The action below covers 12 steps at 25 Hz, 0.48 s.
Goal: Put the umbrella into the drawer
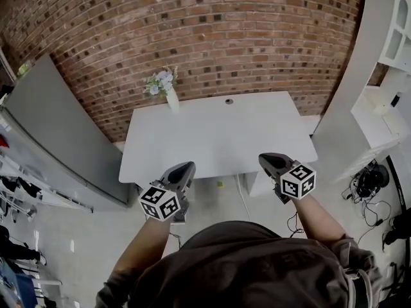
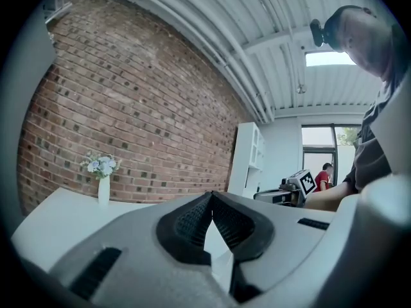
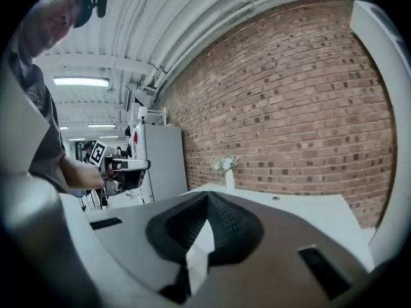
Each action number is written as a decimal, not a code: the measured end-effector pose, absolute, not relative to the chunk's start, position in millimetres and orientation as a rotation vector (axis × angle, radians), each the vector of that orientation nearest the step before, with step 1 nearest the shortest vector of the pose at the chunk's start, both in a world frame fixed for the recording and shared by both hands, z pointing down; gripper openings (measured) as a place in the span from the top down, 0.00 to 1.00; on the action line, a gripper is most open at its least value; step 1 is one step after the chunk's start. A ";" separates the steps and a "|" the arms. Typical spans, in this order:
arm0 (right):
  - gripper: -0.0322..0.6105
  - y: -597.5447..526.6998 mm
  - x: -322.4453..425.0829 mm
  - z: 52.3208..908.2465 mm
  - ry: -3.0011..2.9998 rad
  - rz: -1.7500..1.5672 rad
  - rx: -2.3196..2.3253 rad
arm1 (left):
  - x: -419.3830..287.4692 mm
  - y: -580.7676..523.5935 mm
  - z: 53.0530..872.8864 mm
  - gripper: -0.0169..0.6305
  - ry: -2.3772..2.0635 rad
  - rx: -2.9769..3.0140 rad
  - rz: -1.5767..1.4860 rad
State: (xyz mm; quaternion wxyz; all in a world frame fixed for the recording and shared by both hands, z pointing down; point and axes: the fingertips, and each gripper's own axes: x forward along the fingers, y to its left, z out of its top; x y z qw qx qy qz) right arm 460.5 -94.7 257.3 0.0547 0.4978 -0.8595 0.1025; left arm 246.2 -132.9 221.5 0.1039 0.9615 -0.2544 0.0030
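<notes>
No umbrella is seen, so no step is judged begun: the left gripper (image 1: 187, 167) and right gripper (image 1: 267, 160) are held clenched and empty by the desk's (image 1: 218, 133) front edge, and the umbrella must first be found.

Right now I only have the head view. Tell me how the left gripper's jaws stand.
Observer: In the left gripper view the left gripper has its jaws together, with nothing between them.
Operator: Now report the right one.
Observer: The right gripper is shut too, and empty.
Operator: Tell me what lies beyond it.
Observer: The left gripper view shows a person in a red top far behind it.
</notes>
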 end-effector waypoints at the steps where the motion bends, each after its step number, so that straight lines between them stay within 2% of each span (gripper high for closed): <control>1: 0.96 -95.0 460.7 254.9 -2.615 0.305 1.519 | 245.4 -132.6 220.7 0.97 -0.752 2.836 0.005; 12: 0.96 -99.7 465.1 250.0 -2.616 0.299 1.552 | 237.4 -131.9 215.2 0.97 -0.784 2.822 -0.056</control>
